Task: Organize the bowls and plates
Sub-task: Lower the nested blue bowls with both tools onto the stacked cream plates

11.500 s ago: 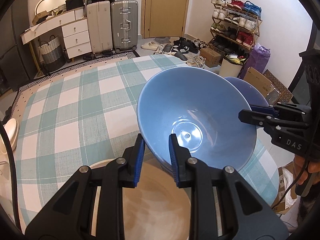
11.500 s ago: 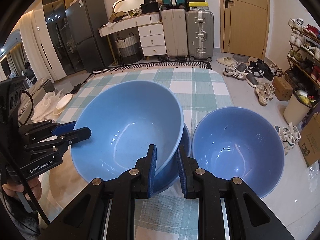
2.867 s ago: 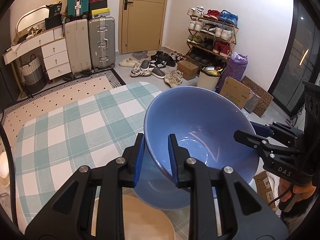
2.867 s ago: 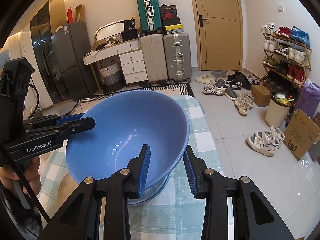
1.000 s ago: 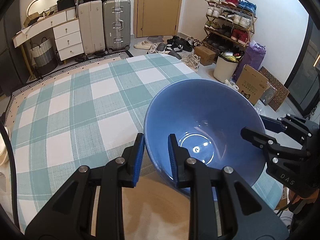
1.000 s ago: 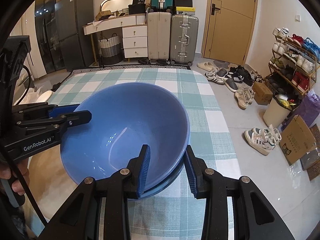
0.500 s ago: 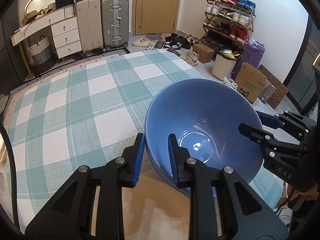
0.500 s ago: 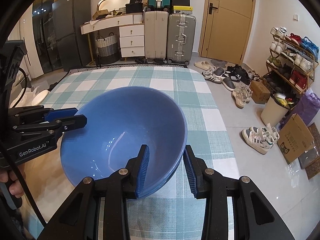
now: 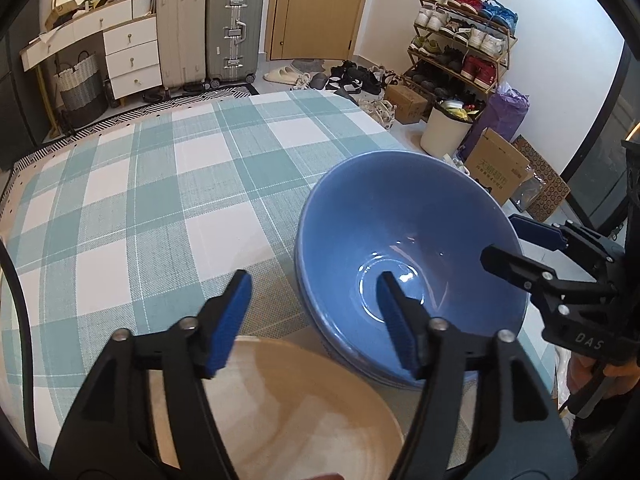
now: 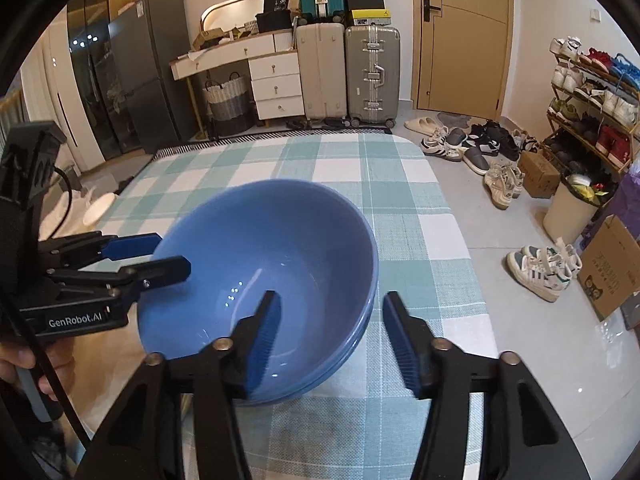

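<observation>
Blue bowls [image 9: 412, 248] sit nested in one stack on the green-checked tablecloth [image 9: 160, 184]; the stack also shows in the right wrist view [image 10: 260, 272]. My left gripper [image 9: 316, 316] is open, its jaws straddling the stack's near-left rim without gripping it. My right gripper [image 10: 332, 332] is open, its jaws astride the rim on the opposite side. Each gripper shows in the other's view, the right one [image 9: 532, 256] and the left one [image 10: 148, 256]. A beige plate [image 9: 280, 408] lies just below my left gripper.
The table's right edge [image 10: 460, 240] drops to a tiled floor with shoes [image 10: 536, 268], a white bin [image 10: 568, 208] and a cardboard box [image 10: 608, 268]. Suitcases [image 10: 372, 76], a drawer unit [image 10: 276, 88] and a door [image 10: 460, 36] stand beyond the far edge.
Both grippers held the top bowl by its rim and lowered it into the stack. Both have now opened and let go of it.
</observation>
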{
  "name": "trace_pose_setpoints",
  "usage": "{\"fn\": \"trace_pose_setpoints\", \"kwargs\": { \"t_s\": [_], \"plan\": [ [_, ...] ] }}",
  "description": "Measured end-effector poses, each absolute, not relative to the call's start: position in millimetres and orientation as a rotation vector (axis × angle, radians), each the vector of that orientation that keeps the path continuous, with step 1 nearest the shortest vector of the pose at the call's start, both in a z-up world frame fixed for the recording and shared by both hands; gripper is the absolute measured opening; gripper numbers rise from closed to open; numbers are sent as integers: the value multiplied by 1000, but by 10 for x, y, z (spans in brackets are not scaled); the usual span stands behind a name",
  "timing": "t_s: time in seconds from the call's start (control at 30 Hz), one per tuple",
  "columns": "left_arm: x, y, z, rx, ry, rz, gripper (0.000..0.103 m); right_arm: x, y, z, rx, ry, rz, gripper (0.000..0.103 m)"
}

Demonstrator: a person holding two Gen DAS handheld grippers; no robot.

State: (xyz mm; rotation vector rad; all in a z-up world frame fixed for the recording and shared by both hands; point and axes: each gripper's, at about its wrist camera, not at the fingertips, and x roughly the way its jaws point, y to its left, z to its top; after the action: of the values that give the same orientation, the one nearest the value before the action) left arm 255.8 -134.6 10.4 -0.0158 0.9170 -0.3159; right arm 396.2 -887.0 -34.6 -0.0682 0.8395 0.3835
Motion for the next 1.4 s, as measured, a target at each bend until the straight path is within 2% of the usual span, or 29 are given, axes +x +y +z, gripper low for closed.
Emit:
{"fn": "trace_pose_setpoints", "kwargs": {
  "t_s": [0.07,0.17,0.23,0.27,0.3,0.73,0.8,0.87,0.93,0.97,1.0,1.07,1.2,1.3,1.4],
  "plan": [
    [2563,-1307,107,-29,915,-304,76,3977,-8883,-337,-55,836,392,73],
    [2602,-1209,56,-92,930,-313,82,4000,-8897,-341,-37,840,404,83],
    [2626,-1165,11,-122,940,-309,88,4014,-8919,-358,-20,836,403,86],
    [2626,-1145,-8,-129,944,-304,98,4026,-8934,-374,-7,839,402,89],
    [2631,-1136,-28,-135,945,-297,101,4037,-8945,-391,8,846,404,90],
    [2681,-1192,-227,-176,988,-324,99,4133,-9067,-642,159,910,447,91],
    [2708,-1198,-262,-199,998,-341,93,4137,-9059,-676,174,917,462,90],
    [2721,-1198,-304,-219,1012,-356,90,4133,-9050,-706,193,925,487,82],
    [2710,-1203,-331,-237,1015,-381,81,4126,-9044,-721,215,927,515,76],
    [2708,-1216,-338,-240,1016,-393,72,4111,-9041,-720,219,922,521,76],
    [2705,-1236,-344,-235,1019,-401,67,4100,-9036,-715,216,916,522,76],
    [2694,-1274,-346,-217,1015,-405,56,4077,-9017,-696,205,902,523,66],
    [2686,-1315,-346,-219,1017,-419,36,4044,-8987,-664,167,891,500,55],
    [2678,-1344,-336,-213,1006,-413,34,4019,-9004,-667,158,883,484,50],
    [2676,-1362,-332,-200,998,-405,33,4008,-9008,-664,156,872,479,49]
  ]
}}
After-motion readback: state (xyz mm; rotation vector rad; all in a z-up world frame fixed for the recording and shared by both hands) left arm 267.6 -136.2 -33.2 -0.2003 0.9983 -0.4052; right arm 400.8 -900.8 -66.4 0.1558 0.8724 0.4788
